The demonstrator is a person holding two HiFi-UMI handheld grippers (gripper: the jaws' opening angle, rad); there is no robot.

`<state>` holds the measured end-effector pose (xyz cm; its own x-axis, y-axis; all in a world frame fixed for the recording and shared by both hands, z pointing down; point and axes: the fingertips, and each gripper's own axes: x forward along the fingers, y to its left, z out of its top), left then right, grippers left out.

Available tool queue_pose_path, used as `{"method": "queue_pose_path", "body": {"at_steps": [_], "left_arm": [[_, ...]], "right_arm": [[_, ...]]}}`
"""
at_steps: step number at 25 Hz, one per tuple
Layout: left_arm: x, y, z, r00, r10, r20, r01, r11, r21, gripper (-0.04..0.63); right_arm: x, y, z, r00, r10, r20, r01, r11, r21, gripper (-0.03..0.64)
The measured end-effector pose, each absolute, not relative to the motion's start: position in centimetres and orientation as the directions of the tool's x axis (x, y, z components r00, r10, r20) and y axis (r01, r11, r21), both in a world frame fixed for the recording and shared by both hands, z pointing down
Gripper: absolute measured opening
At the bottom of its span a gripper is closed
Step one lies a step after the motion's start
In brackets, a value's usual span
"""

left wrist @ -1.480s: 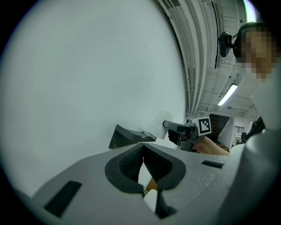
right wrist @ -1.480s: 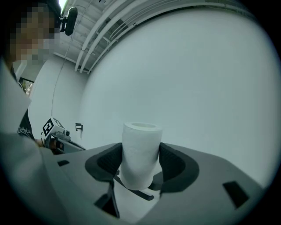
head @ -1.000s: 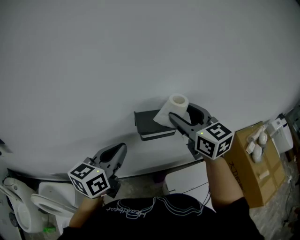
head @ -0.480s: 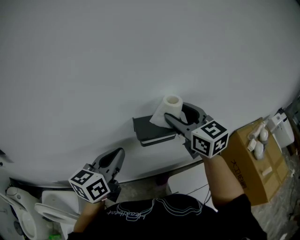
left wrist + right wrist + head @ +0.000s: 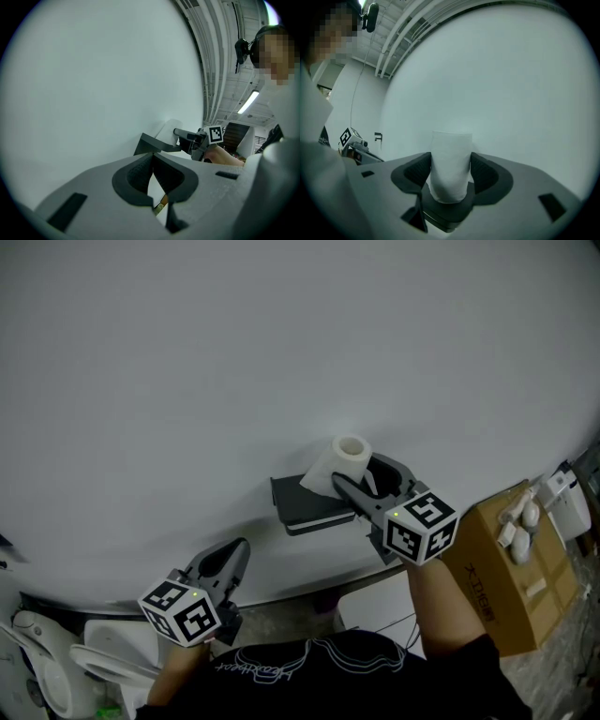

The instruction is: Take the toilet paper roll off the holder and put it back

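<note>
Nearest the person, the left gripper (image 5: pixel 152 161) is level with its jaws closed together and nothing between them, well short of the wall (image 5: pixel 281 352). Ahead and to its right, the right gripper (image 5: pixel 450 165) clamps the toilet paper roll (image 5: pixel 451 152). The roll stands upright between both pads and rises above them. Just left of those jaws, the dark holder (image 5: pixel 305 504) juts from the wall, a loose sheet from the roll draped at its right end. The plain pale wall lies beyond.
</note>
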<state>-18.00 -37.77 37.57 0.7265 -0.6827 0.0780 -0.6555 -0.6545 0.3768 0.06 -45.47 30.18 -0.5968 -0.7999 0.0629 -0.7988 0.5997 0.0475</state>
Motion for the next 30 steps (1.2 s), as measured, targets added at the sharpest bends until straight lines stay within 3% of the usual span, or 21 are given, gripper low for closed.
{"method": "queue_pose_path", "body": {"at_steps": [7,20,30], "left_arm": [[-17.9,-36.8,37.4,0.728,-0.681,0.079,-0.656,-0.659,0.369,0.006],[-15.2,-33.5,36.0,0.739,-0.67,0.064,-0.641,-0.671,0.373,0.006],[-11.9,-28.9,34.2,0.745,-0.664,0.065,-0.643,-0.689,0.334,0.006]], "right_arm": [[1.1,-43.7,29.0,-0.575,-0.818,-0.007,-0.818,0.575,-0.01,0.263],[3.6,-36.5,30.4,-0.57,-0.821,-0.036,-0.816,0.571,-0.091,0.004],[3.6,-29.8,34.8,-0.639,-0.766,0.069,-0.769,0.635,-0.073,0.0]]}}
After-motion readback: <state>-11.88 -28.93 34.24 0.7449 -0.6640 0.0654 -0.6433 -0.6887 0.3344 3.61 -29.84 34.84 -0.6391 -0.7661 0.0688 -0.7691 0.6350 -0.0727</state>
